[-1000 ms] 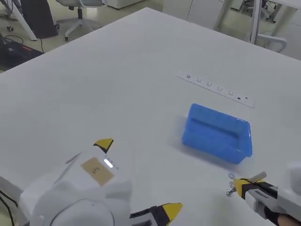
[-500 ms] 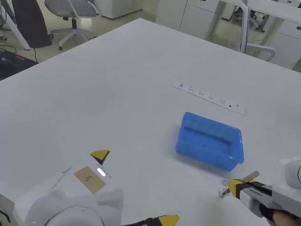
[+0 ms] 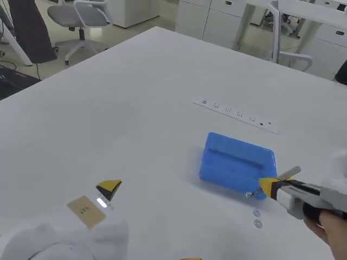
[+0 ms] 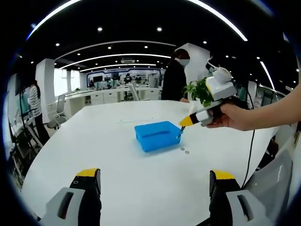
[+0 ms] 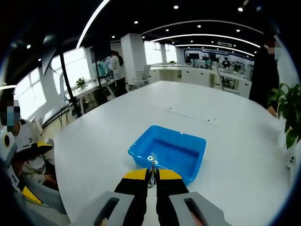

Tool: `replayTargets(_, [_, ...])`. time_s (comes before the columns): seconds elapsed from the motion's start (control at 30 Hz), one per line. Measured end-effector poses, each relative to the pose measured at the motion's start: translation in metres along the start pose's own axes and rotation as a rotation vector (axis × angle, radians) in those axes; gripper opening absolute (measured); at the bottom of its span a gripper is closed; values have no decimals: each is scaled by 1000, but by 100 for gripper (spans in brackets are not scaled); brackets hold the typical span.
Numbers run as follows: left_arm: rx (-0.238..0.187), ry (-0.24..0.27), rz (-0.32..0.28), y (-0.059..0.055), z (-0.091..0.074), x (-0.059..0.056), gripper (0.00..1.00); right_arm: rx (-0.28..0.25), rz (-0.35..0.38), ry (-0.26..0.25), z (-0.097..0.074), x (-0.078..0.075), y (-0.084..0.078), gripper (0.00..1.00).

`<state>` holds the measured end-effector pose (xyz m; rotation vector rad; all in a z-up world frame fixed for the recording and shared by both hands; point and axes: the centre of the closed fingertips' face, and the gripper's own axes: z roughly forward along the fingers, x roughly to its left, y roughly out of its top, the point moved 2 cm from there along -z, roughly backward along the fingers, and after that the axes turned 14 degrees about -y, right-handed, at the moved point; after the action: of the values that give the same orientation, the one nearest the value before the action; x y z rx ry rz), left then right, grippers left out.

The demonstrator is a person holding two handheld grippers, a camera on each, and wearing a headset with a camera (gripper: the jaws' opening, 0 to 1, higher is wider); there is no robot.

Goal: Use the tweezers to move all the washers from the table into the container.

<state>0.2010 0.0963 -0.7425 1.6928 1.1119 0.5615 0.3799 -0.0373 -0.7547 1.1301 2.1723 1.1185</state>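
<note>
My right gripper (image 3: 269,187) is shut on thin metal tweezers (image 3: 289,173), whose tip holds a small washer (image 3: 249,194) at the near right corner of the blue container (image 3: 233,160). In the right gripper view the tweezers (image 5: 151,170) stick out between the closed jaws, and the washer (image 5: 151,160) hangs over the container (image 5: 171,149) at its near rim. Two washers (image 3: 257,218) lie on the white table just in front of the container, also visible as washers (image 4: 185,150) in the left gripper view. My left gripper (image 4: 153,188) stands open and holds nothing, low at the near left (image 3: 150,223).
A white power strip (image 3: 236,114) lies on the table (image 3: 124,108) behind the container. A person (image 4: 174,80) stands at the far side of the table near a potted plant (image 4: 200,92). Office chairs and desks stand beyond the table's edges.
My right gripper has risen from the washers on the table and moved to the container's near corner, with a washer in the tweezers' tip. The left gripper has drawn back toward me.
</note>
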Motion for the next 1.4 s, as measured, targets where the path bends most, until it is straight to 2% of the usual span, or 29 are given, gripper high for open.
replayTargets(0.1, [8,-10,-6,0,0,-3,99,-25,8,-3,5,-1,13,2])
replayTargets(0.23, [-15,0,1,4,0,-4,99,-57,5,-18,17,0,27,2])
replayTargets(0.37, [-22,-9,-16,8,1,-5,99,-56,-17,-32,32,2,30,2])
replayTargets(0.5, [-28,-10,-20,10,1,-6,99,-50,3,-38,45,3,31,2])
replayTargets(0.67, [-27,-14,-54,6,3,-5,99,-26,-30,-61,59,3,28,2])
replayTargets(0.83, [-19,-15,-50,7,3,-6,99,25,-44,-70,74,2,15,2])
replayTargets(1.1, [-26,-4,-42,10,2,-6,99,71,-2,-69,86,-2,6,2])
replayTargets(1.27, [-33,-2,-49,12,0,-8,99,84,4,-70,88,-3,3,2])
replayTargets(1.4, [-28,-1,-39,13,-1,-8,98,104,27,-52,89,0,-1,3])
